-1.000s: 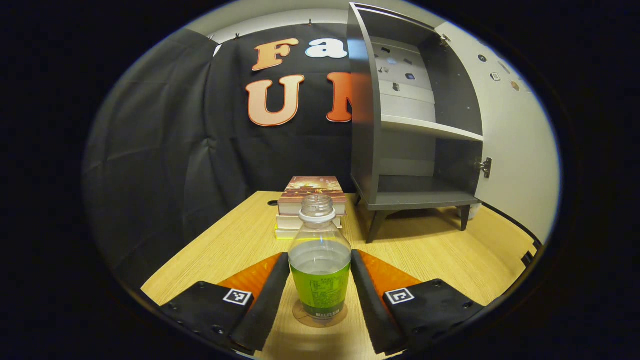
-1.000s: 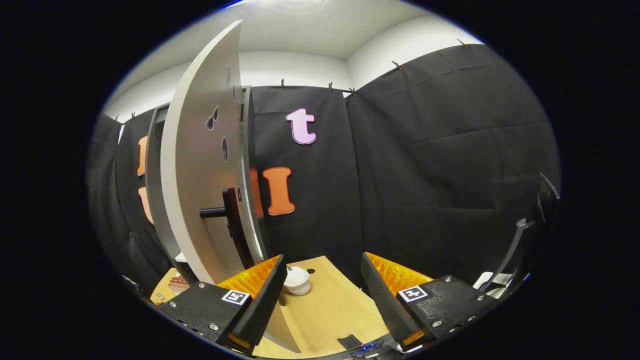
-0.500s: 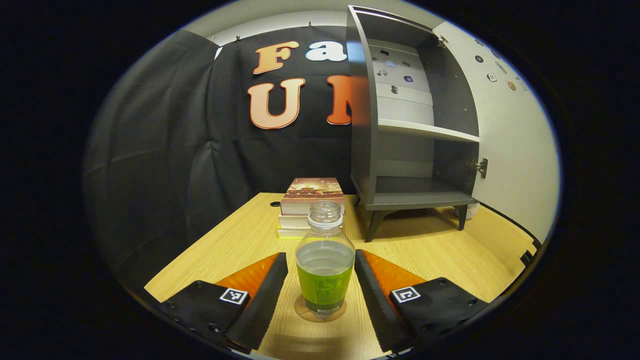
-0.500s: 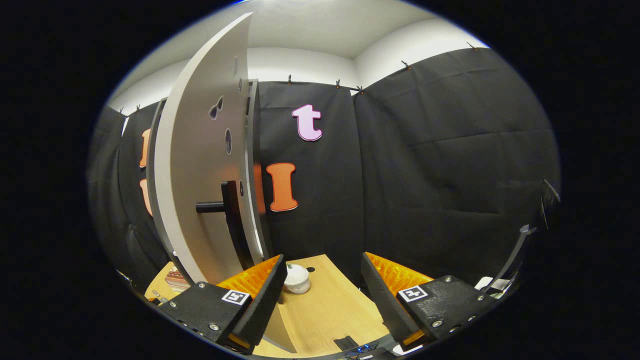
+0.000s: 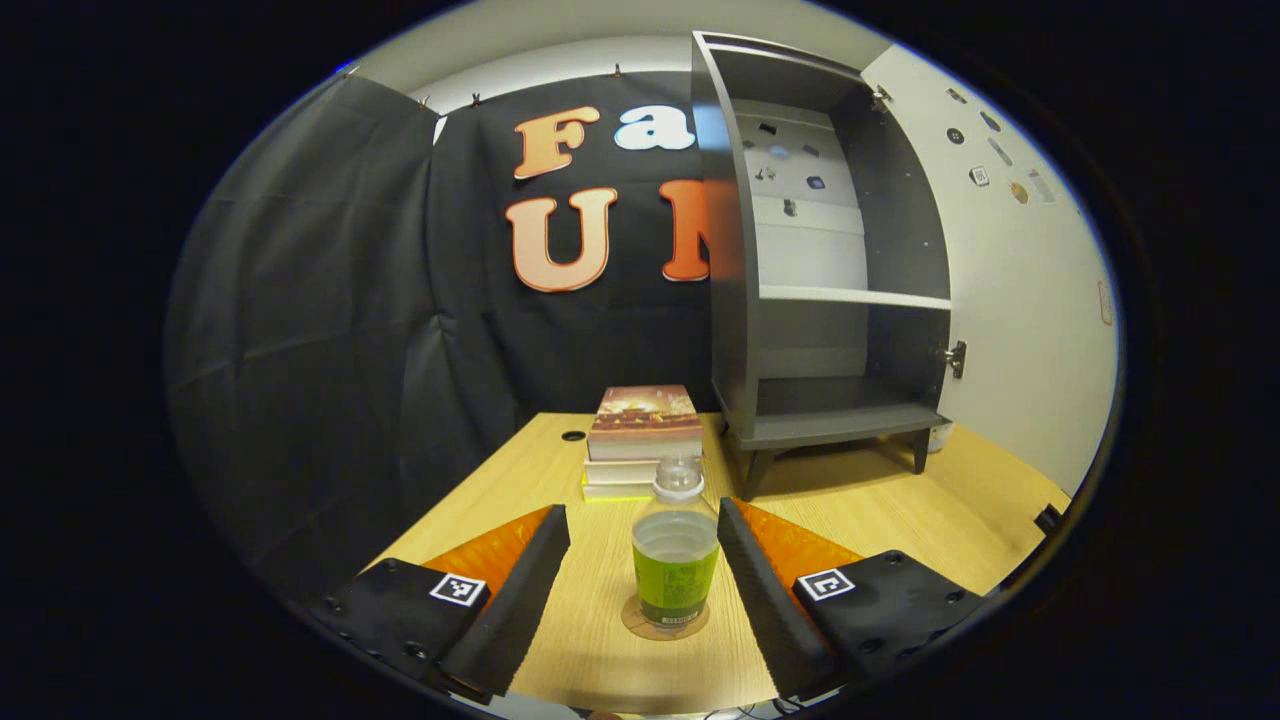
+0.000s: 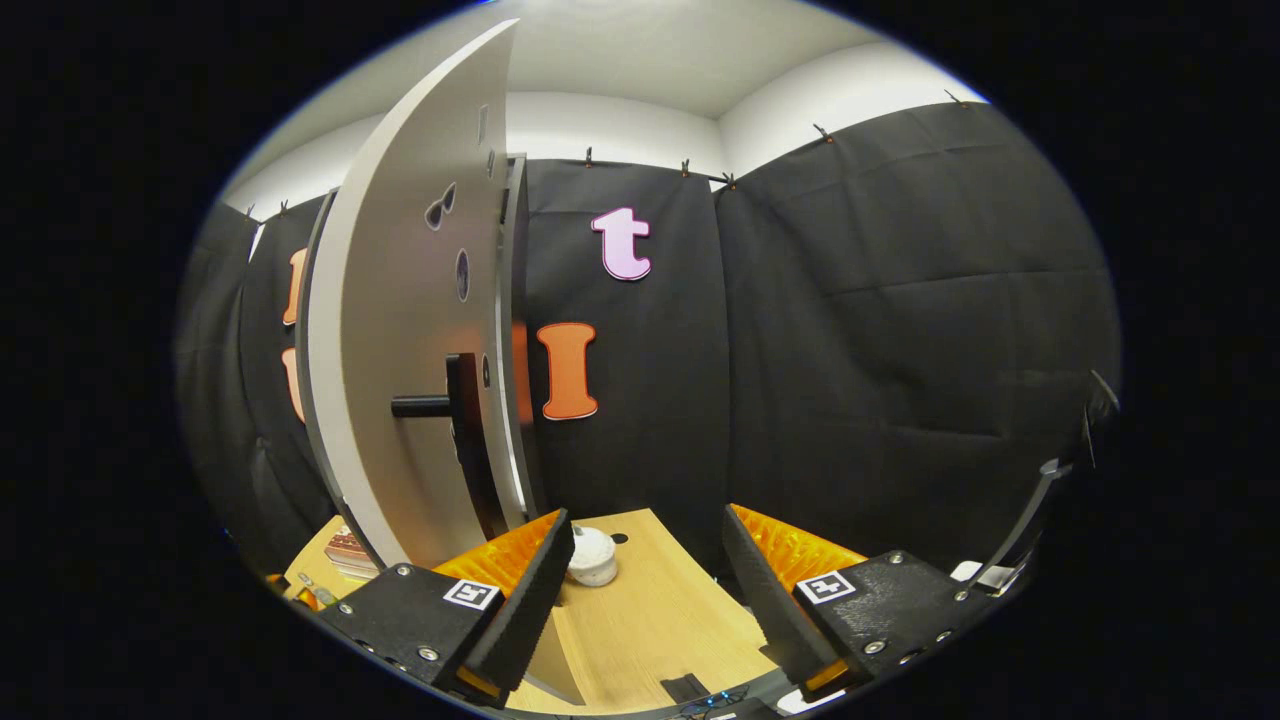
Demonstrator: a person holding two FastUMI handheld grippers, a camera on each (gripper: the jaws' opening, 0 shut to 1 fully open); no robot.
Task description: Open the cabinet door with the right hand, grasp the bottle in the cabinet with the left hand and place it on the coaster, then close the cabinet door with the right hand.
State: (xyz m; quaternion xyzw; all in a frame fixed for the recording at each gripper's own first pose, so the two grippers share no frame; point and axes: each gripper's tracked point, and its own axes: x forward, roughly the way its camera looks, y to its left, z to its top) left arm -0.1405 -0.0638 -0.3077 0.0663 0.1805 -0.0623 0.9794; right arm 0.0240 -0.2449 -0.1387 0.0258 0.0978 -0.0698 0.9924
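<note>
Between the two spread fingers of the left gripper (image 5: 642,560), in the left gripper view, the bottle (image 5: 675,560) stands upright on the round coaster (image 5: 665,622), uncapped, with green liquid in its lower half. Neither finger touches it: a strip of the wooden table (image 5: 900,510) shows on each side, so the gripper is wide open and holds nothing. Beyond the bottle and a little to the left of it lies a stack of books (image 5: 642,440). To the right of the right finger and farther back stands the grey cabinet (image 5: 830,270) on short legs, its inside showing, with one shelf across the middle and the bottom compartment bare. Its door (image 5: 1010,290) is swung out to the far right.

In the right gripper view, the pale door (image 6: 400,360) rises above and beyond the left finger, seen nearly edge-on, with its black handle (image 6: 445,405) jutting toward the left. The right gripper (image 6: 648,560) is wide open with nothing between its fingers, and it is apart from the handle. Just past the left fingertip a small white round object (image 6: 592,556) sits on the tabletop (image 6: 650,620).
</note>
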